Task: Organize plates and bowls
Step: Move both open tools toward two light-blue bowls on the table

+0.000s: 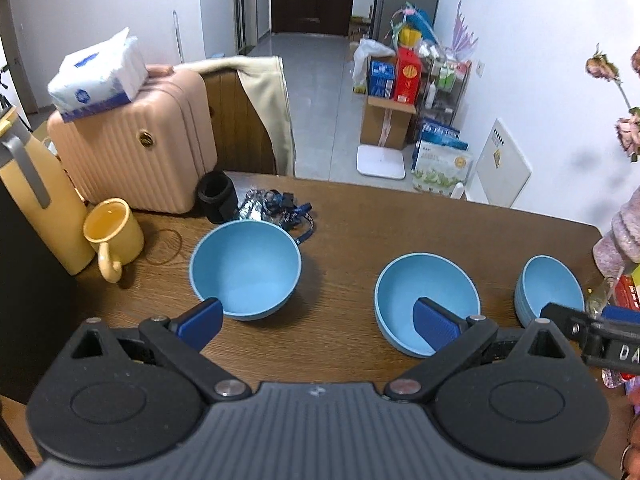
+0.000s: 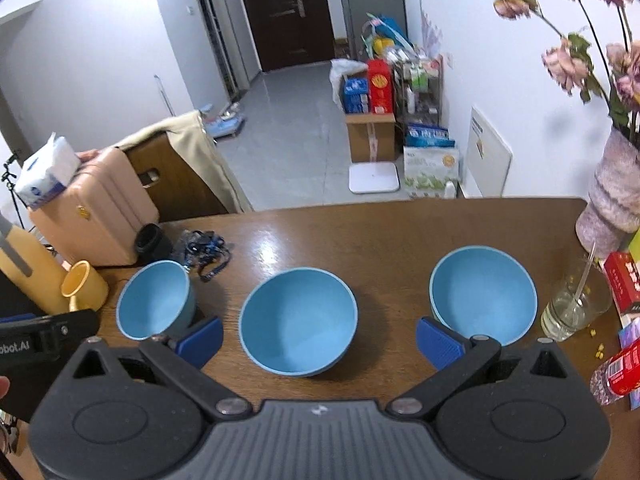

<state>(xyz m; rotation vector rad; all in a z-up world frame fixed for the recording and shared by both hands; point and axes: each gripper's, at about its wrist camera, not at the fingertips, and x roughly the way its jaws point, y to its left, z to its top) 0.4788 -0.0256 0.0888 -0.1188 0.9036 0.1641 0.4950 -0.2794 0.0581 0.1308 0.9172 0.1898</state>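
Left wrist view: left gripper (image 1: pixel 318 326) spread wide, nothing btwn its blue pads, hovering above the near edge of the wooden table (image 1: pixel 400 220). Three blue bowls in a row running left-right across the table, all upright, mouths up, all empty; round, so no long axis. Left bowl (image 1: pixel 245 269) sits ahead of the left pad, middle bowl (image 1: pixel 427 300) partly behind the right pad, right bowl (image 1: pixel 550 290) at the far right w/ the other gripper's tip in front of it. Bowls well apart. Yellow mug (image 1: pixel 113 232) left of the left bowl, upright, handle toward the camera; contents can't tell.

Right wrist view: right gripper (image 2: pixel 320 344) also wide, holding nothing, middle bowl (image 2: pixel 298 322) centred btwn its pads. Left bowl (image 2: pixel 154 300) & right bowl (image 2: pixel 483 294) flank it, same row, upright, empty. Glass (image 2: pixel 572 308) just right of the right bowl, some clear liquid inside plus a straw leaning right. Vase (image 2: pixel 614 204) w/ dried flowers at the far right table edge.
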